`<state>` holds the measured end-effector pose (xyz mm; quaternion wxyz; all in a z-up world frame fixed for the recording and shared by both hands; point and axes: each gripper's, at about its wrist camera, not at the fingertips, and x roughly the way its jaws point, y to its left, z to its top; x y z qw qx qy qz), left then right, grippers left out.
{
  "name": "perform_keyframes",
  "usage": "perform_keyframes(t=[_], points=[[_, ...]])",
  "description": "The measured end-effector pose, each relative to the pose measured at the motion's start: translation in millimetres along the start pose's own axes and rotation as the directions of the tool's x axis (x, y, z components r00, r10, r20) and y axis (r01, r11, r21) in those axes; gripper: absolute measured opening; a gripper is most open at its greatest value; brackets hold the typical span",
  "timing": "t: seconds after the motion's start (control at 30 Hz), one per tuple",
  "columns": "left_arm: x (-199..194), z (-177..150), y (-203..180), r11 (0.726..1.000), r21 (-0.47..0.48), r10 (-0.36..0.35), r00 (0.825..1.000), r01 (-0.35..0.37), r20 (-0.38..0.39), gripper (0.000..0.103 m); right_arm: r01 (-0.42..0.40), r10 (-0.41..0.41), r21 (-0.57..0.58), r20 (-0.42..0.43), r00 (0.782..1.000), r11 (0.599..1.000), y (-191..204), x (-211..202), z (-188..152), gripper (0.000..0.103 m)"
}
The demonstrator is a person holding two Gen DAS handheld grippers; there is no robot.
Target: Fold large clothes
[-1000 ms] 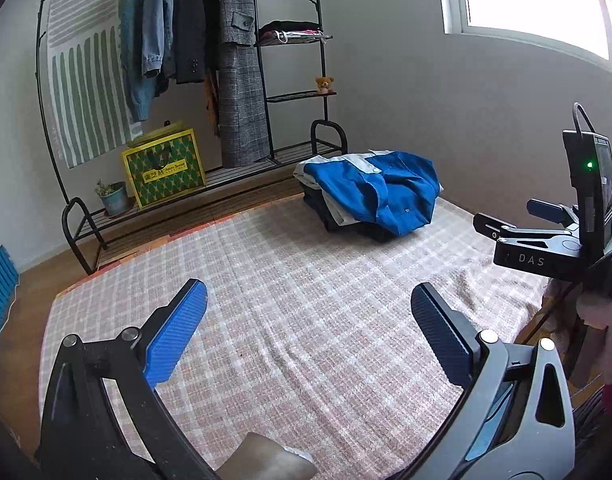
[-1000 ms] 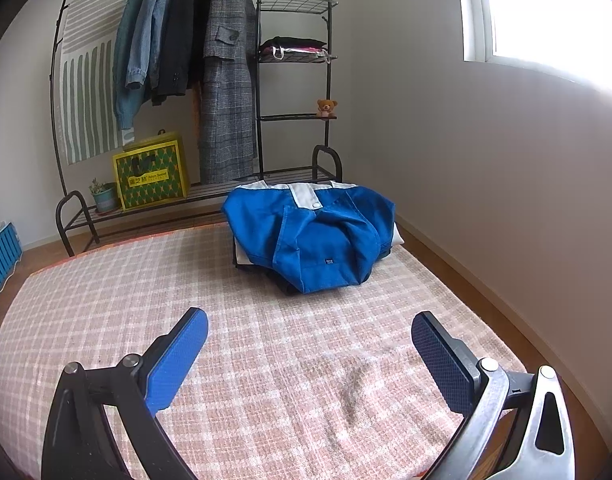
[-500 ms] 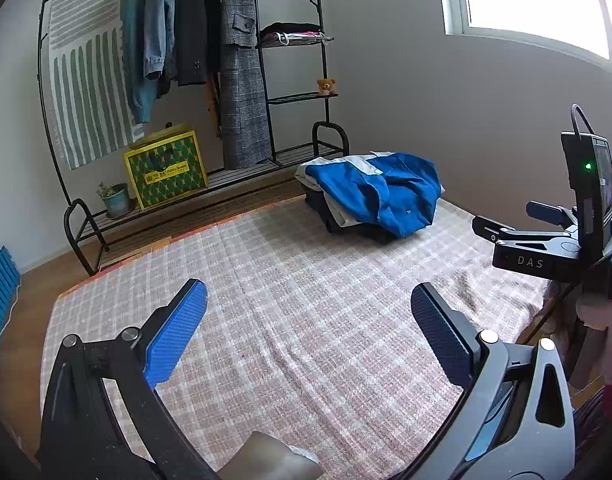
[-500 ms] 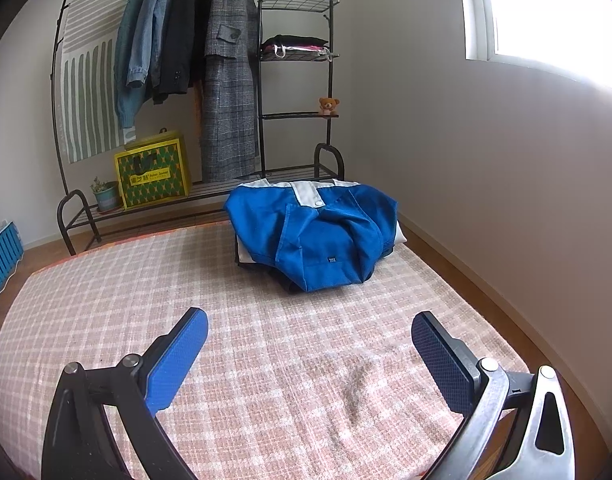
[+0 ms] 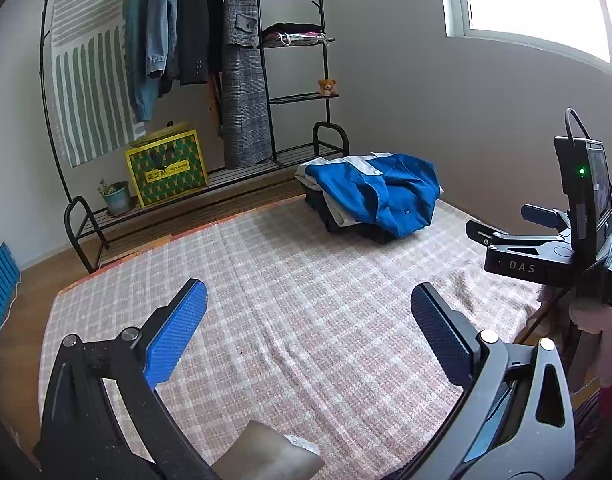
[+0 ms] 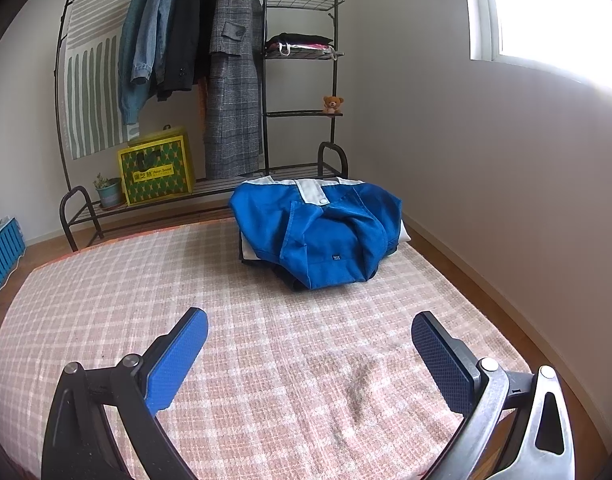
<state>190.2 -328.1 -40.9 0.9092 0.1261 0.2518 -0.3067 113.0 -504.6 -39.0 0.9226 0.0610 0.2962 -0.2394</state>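
Note:
A folded blue garment with a white collar (image 5: 380,192) lies on top of a small stack of folded clothes at the far right corner of the pink plaid blanket (image 5: 289,292). It also shows in the right wrist view (image 6: 322,228), ahead of the fingers. My left gripper (image 5: 308,320) is open and empty above the blanket's near part. My right gripper (image 6: 310,340) is open and empty above the blanket, well short of the stack. The right gripper body shows at the right edge of the left wrist view (image 5: 546,252).
A black clothes rack (image 6: 265,80) with hanging coats, a yellow box (image 6: 155,172) and a potted plant (image 6: 105,192) stands along the far wall. A grey wall (image 6: 486,140) runs along the right. A blue crate (image 6: 1,252) sits at the left.
Both grippers have drifted slightly, so the blue stack sits a little lower in the views. Both stay open and empty.

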Motion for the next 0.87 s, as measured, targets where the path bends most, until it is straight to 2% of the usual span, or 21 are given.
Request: perform_keyframes(t=[0.63,0.87], points=[[-6.7,0.0,-6.2,1.0,-0.01,0.019,1.0,-0.019,0.006,0.103,-0.003,0.003,-0.005,-0.001,1.0,1.0,3.1,-2.1,-1.7,0.103],[-8.9,0.0,-6.6,0.999,-0.016,0.048,0.999,-0.047,0.02,0.103,-0.008,0.008,-0.008,-0.004,1.0,1.0,4.3,0.4,-1.4,0.103]])
